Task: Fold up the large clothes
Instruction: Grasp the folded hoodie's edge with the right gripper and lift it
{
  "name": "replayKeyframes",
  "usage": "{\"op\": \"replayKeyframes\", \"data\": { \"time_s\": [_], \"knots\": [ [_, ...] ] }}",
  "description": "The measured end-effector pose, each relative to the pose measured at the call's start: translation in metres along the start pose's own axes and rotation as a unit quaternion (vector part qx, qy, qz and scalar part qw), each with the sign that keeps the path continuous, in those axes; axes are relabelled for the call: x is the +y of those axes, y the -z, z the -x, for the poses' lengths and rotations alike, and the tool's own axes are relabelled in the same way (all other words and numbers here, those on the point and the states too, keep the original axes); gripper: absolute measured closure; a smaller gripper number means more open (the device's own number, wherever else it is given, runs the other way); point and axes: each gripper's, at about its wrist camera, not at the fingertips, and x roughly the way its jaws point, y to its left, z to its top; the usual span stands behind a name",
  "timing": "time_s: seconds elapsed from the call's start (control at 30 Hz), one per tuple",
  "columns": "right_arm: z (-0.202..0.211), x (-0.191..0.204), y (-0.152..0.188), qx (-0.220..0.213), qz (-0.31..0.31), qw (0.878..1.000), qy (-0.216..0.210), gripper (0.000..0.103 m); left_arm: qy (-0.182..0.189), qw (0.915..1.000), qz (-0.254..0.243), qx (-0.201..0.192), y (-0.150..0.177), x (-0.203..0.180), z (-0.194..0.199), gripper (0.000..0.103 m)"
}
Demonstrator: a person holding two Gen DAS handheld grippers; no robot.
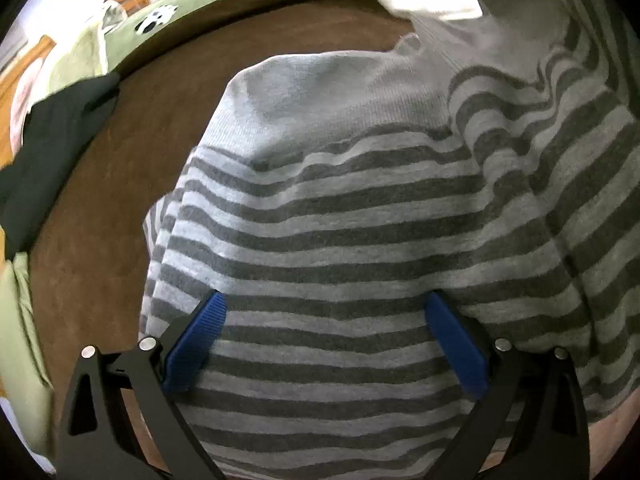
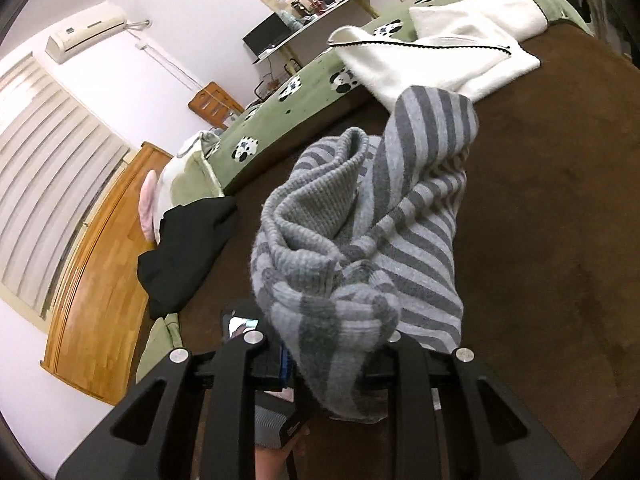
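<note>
A grey striped sweater (image 1: 360,220) lies spread on a brown blanket (image 1: 120,200). My left gripper (image 1: 324,312) is open, its blue fingers (image 1: 200,344) wide apart just over the striped body, holding nothing. In the right wrist view my right gripper (image 2: 328,364) is shut on a bunched ribbed part of the striped sweater (image 2: 360,240) and lifts it above the brown blanket (image 2: 540,240). The cloth drapes over the fingertips and hides them.
A black garment (image 2: 188,252) lies at the blanket's left edge, also in the left wrist view (image 1: 52,152). A white garment (image 2: 440,60) lies at the far side. A green panda-print bedcover (image 2: 300,100), a wooden headboard (image 2: 100,260) and a wall lie beyond.
</note>
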Motion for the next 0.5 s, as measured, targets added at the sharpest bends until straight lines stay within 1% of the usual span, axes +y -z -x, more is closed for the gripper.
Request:
{"op": "replayKeyframes", "data": {
  "time_s": [0.07, 0.17, 0.3, 0.33, 0.37, 0.43, 0.5],
  "knots": [
    [0.002, 0.003, -0.002, 0.000, 0.006, 1.000, 0.002, 0.080, 0.004, 1.0000, 0.000, -0.003, 0.001, 0.003, 0.004, 0.007],
    [0.002, 0.018, -0.007, 0.006, 0.028, 1.000, -0.003, 0.080, 0.008, 0.9999, 0.012, -0.007, 0.005, 0.016, 0.016, 0.008],
    [-0.015, 0.057, -0.008, 0.034, 0.088, 0.996, -0.009, 0.080, 0.021, 0.9992, 0.032, -0.013, 0.017, 0.037, 0.038, 0.008],
    [-0.022, 0.067, -0.006, 0.045, 0.105, 0.993, -0.010, 0.080, 0.020, 0.9992, 0.033, -0.013, 0.020, 0.040, 0.043, 0.007],
    [-0.030, 0.077, -0.004, 0.057, 0.119, 0.991, -0.012, 0.080, 0.008, 0.9993, 0.035, -0.013, 0.025, 0.045, 0.047, 0.006],
    [-0.046, 0.092, 0.004, 0.079, 0.139, 0.987, -0.016, 0.080, -0.002, 0.9988, 0.048, -0.014, 0.033, 0.061, 0.056, 0.006],
    [-0.063, 0.104, 0.013, 0.103, 0.157, 0.982, -0.013, 0.080, -0.014, 0.9973, 0.071, -0.014, 0.043, 0.082, 0.062, 0.006]
  ]
}}
